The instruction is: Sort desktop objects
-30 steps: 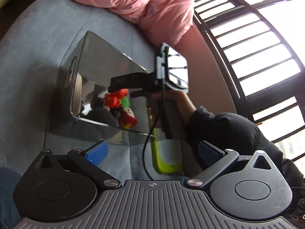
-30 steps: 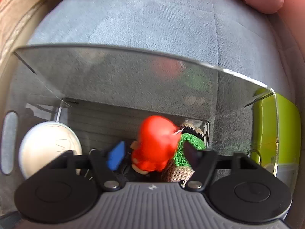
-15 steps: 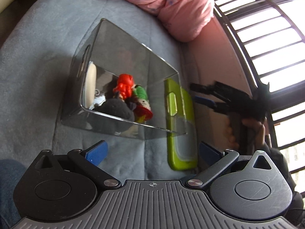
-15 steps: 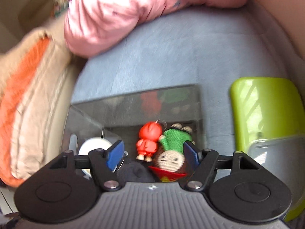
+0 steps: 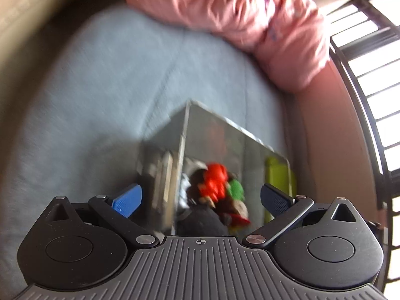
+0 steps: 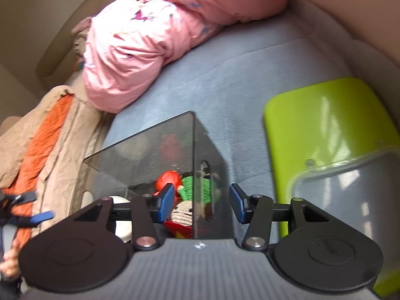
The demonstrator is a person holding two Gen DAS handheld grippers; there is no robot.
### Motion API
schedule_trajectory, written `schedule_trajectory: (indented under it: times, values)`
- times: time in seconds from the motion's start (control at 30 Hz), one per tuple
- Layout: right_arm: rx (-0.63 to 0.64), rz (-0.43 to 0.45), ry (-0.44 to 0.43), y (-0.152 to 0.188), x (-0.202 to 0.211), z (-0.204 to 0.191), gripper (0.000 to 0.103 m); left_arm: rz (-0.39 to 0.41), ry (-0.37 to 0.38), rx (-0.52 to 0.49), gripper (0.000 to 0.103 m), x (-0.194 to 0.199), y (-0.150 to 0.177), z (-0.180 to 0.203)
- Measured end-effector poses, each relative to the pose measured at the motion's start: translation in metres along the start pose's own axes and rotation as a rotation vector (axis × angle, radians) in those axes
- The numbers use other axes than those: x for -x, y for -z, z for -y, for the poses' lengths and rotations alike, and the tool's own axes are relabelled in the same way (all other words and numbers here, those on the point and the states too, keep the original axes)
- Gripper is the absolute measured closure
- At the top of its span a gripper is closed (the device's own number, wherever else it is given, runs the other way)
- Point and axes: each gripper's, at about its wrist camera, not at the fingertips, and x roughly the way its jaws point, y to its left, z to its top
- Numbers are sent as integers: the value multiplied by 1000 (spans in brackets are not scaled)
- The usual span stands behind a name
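Clear box (image 6: 160,165) on blue cushion (image 6: 240,75), toward its near edge; red toy (image 6: 168,178) and green knit doll (image 6: 197,187) inside. Open cushion beyond box, pink quilt (image 6: 160,37) along far edge. Green lid (image 6: 325,130) just right of box. Left gripper (image 5: 201,197) and right gripper (image 6: 201,201) both spread wide, empty, over box. Window bars (image 5: 370,80) only in blurred left view; orange blanket (image 6: 42,140) only in right view.

Glossy clear plastic box (image 6: 160,155) — crocheted yarn doll (image 6: 197,187) — matt cloth.

Pink bedding (image 6: 155,50) lies on blue cushion (image 6: 237,80).
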Motion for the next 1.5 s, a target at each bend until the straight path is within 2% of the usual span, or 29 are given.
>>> schedule_trajectory:
  times: [0.03, 0.17, 0.27, 0.33, 0.4, 0.47, 0.5, 0.53, 0.57, 0.6, 0.63, 0.67, 0.7, 0.87, 0.9, 0.93, 1.07, 1.23, 1.37, 1.4, 1.43, 1.5]
  values:
    - [-9, -8, -15, -1, -4, 3, 51, -5, -1, 9, 0, -3, -9, -3]
    - [-71, -32, -109, -4, -14, 22, 51, -18, 91, 50, 0, -16, -25, -18]
    - [-89, -40, -162, -4, -18, 35, 50, -83, 167, 89, 0, -34, -33, -30]
    - [-99, -48, -191, -4, -23, 42, 50, -107, 187, 109, 0, -45, -34, -37]
    - [-114, -60, -222, -5, -28, 48, 50, -87, 190, 115, 0, -50, -36, -38]
    - [-127, -83, -228, -7, -36, 49, 50, -30, 188, 121, 2, -48, -37, -36]
    - [-131, -93, -228, -7, -40, 49, 50, -16, 145, 125, 15, -48, -37, -34]
    - [-133, -99, -233, -8, -44, 47, 50, -16, 82, 131, 40, -50, -37, -31]
    - [-135, -102, -239, -8, -48, 45, 51, -16, 38, 136, 52, -50, -36, -29]
    - [-137, -106, -240, -9, -52, 43, 56, -15, 7, 140, 59, -51, -35, -28]
    - [-140, -110, -228, -10, -56, 40, 63, -13, -24, 144, 61, -51, -34, -27]
    - [-144, -116, -209, -10, -59, 36, 79, -11, -39, 154, 65, -50, -32, -27]
    - [-148, -117, -174, -10, -62, 33, 85, -6, -42, 162, 70, -48, -28, -28]
    - [-94, -105, -55, 6, -49, 13, 88, 16, -65, 101, 70, -35, 1, -15]
    - [-83, -109, -38, 12, -44, 10, 88, 18, -71, 85, 66, -31, 7, -11]
    - [-85, -117, -27, 19, -38, 8, 88, 20, -78, 68, 61, -26, 15, -8]
    - [-85, -117, -29, 58, -5, 0, 88, 28, -106, 10, 56, -7, 49, 0]
    - [-118, -100, -9, 102, 24, -1, 88, 3, -125, 47, 55, -11, 80, -13]
    - [-117, -98, 3, 114, 26, 3, 88, 27, -100, 99, 55, -1, 92, -20]
    - [-108, -104, 9, 113, 27, 2, 88, 33, -101, 114, 51, 5, 94, -20]
    - [-106, -113, 12, 112, 29, 0, 87, 45, -99, 123, 46, 14, 96, -19]
    - [-126, -75, 15, 110, 49, -3, 72, 82, -104, 127, 38, 36, 105, -11]
